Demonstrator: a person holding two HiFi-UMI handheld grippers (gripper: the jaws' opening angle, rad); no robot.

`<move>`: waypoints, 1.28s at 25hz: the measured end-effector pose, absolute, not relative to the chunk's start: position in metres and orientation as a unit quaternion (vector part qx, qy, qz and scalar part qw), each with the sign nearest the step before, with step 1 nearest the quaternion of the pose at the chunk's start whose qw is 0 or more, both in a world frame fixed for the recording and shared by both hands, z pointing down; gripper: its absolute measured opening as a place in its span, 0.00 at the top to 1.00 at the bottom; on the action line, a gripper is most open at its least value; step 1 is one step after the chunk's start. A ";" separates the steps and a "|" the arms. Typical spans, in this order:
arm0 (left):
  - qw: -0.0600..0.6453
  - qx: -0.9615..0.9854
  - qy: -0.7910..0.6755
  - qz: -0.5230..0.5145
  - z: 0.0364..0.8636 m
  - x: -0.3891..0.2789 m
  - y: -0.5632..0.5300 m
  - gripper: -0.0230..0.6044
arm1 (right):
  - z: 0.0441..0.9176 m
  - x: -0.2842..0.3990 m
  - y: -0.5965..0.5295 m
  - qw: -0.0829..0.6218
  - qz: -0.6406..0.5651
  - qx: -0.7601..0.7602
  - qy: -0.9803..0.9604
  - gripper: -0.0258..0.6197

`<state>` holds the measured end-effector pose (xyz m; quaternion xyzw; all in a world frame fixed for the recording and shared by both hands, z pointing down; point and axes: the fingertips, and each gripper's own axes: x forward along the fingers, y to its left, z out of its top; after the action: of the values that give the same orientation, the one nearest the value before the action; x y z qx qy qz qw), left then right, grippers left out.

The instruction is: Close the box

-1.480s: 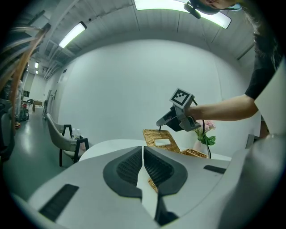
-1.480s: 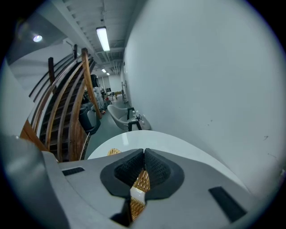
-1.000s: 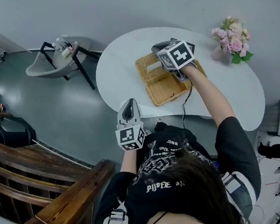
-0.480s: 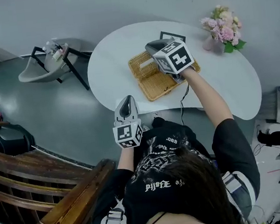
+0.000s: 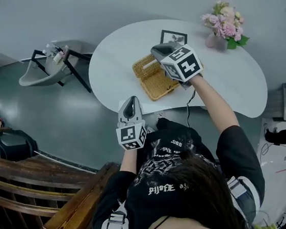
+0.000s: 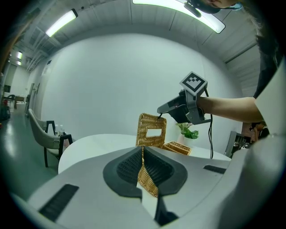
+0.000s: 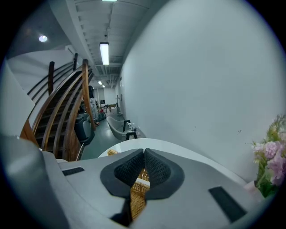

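A wicker box lies open on the white table (image 5: 232,86), its base (image 5: 161,83) nearest me. The lid (image 5: 145,65), which has a window cut in it, is hinged at the far left. In the left gripper view the lid (image 6: 150,130) stands nearly upright beside the base (image 6: 176,147). My right gripper (image 5: 155,50) is shut on the lid's top edge; wicker (image 7: 139,192) shows just behind the closed pads of my right gripper (image 7: 144,152). My left gripper (image 5: 130,106) hangs off the table's near edge, shut and holding nothing, pointing at the box.
A vase of pink flowers (image 5: 223,17) stands at the table's far right. A framed card (image 5: 172,36) lies behind the box. A grey chair (image 5: 50,68) sits on the floor to the left, and a wooden stair railing (image 5: 66,207) runs at lower left.
The right gripper has lifted the lid from lying flat to near upright. The left gripper has stayed by the table's edge.
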<state>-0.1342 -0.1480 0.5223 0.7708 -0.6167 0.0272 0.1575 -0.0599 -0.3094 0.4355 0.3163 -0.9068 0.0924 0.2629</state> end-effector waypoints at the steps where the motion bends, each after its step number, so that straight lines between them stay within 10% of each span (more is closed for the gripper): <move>1: 0.157 0.771 -0.616 0.028 0.523 -0.133 -0.147 0.92 | 0.435 -0.058 -0.307 0.262 0.092 0.318 -0.907 0.90; 32: 0.155 0.788 -0.595 0.037 0.530 -0.111 -0.110 0.92 | 0.455 -0.014 -0.249 0.250 0.099 0.354 -0.896 0.90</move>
<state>-0.1114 -0.1101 0.5305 0.7876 -0.5953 0.0372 0.1547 -0.0144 -0.2486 0.4545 0.3537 -0.8957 0.0994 0.2504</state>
